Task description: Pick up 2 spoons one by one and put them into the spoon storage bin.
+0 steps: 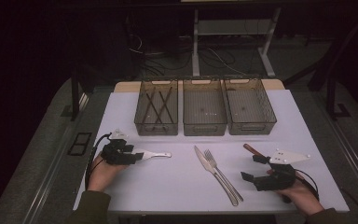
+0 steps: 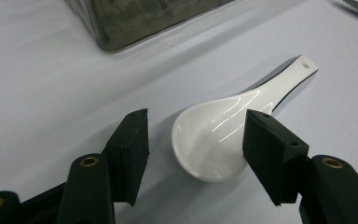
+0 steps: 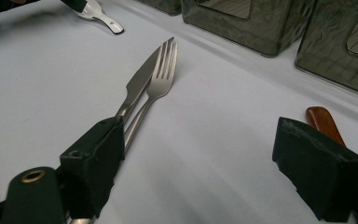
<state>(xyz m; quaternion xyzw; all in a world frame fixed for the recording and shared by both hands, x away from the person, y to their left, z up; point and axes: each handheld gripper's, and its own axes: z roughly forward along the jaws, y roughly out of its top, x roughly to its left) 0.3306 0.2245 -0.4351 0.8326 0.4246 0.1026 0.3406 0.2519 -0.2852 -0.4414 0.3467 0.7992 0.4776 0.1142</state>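
A white ceramic spoon (image 2: 209,144) lies flat on the white table top, its handle pointing away from my left gripper (image 2: 196,116). The jaws stand on either side of the spoon's bowl. The left pad is clearly apart from the bowl and the right pad is at its edge, so nothing is squeezed. In the high view the spoon (image 1: 156,154) sticks out to the right of the left gripper (image 1: 140,155). My right gripper (image 1: 251,167) rests open at the front right with bare table between its jaws (image 3: 200,126).
A knife (image 1: 205,163) and fork (image 1: 221,172) lie side by side at the table's middle. A brown-handled utensil (image 1: 250,149) lies just beyond the right gripper. Three smoky bins stand at the back: left (image 1: 156,126) holding chopsticks (image 1: 158,105), middle (image 1: 204,127), right (image 1: 251,126).
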